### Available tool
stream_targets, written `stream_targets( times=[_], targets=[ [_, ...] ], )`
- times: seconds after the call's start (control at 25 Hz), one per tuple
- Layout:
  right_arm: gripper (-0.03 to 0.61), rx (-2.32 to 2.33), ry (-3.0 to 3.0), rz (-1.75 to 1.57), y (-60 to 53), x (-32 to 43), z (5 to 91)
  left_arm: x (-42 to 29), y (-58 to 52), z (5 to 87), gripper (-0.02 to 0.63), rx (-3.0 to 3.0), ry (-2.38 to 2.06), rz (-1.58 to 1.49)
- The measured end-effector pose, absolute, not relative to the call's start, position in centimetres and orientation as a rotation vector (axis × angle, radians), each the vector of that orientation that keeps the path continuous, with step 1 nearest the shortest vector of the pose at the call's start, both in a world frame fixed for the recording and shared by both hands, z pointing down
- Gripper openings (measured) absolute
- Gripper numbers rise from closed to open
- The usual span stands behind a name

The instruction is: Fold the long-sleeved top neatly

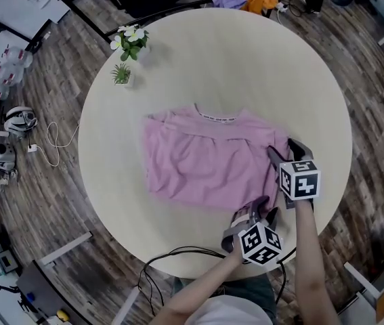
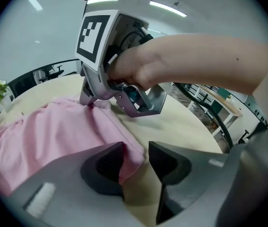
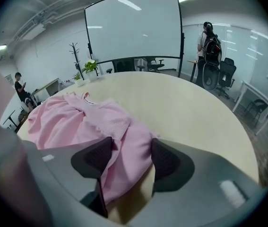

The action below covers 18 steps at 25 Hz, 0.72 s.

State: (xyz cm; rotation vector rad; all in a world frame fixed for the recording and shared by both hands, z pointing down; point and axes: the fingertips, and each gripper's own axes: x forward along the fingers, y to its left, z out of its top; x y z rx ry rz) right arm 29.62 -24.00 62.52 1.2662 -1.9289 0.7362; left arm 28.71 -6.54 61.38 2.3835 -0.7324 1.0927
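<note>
A pink long-sleeved top (image 1: 205,161) lies partly folded on the round beige table (image 1: 259,66), neckband toward the far side. My left gripper (image 1: 254,212) is at its near right corner. In the left gripper view the jaws (image 2: 136,162) stand apart, with that corner of the top (image 2: 129,160) between them and bare table in the gap. My right gripper (image 1: 281,152) is at the top's right edge. Its jaws (image 3: 131,160) are wide open over a fold of pink cloth (image 3: 124,150), not pressing it. Its marker cube (image 2: 96,34) and the hand holding it show in the left gripper view.
Two small potted plants (image 1: 129,42) (image 1: 121,74) stand at the table's far left. Black cables (image 1: 171,259) hang over the near edge. Clothes (image 1: 246,0) lie on the floor beyond the table. A person (image 3: 208,41) stands by office chairs far off.
</note>
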Motion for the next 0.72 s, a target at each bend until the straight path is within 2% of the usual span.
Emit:
stream_targets(
  times=[0.08, 0.32, 0.52, 0.72],
  targets=[
    [0.273, 1.26, -1.947, 0.726, -23.9, 29.3, 62.5, 28.5, -6.8, 61.5, 0.241, 2.388, -0.772, 1.092],
    [0.135, 1.238, -2.01, 0.728, -23.5, 28.0, 62.3, 28.0, -7.5, 61.5, 0.177, 2.363, -0.815, 1.055],
    [0.098, 1.244, -2.01, 0.777, -23.4, 27.8, 62.3, 27.8, -7.7, 61.3, 0.146, 2.332, -0.834, 0.979],
    [0.091, 1.266, -2.024, 0.796, -23.2, 27.8, 60.8, 27.2, -7.5, 59.9, 0.143, 2.327, -0.824, 0.862]
  ],
)
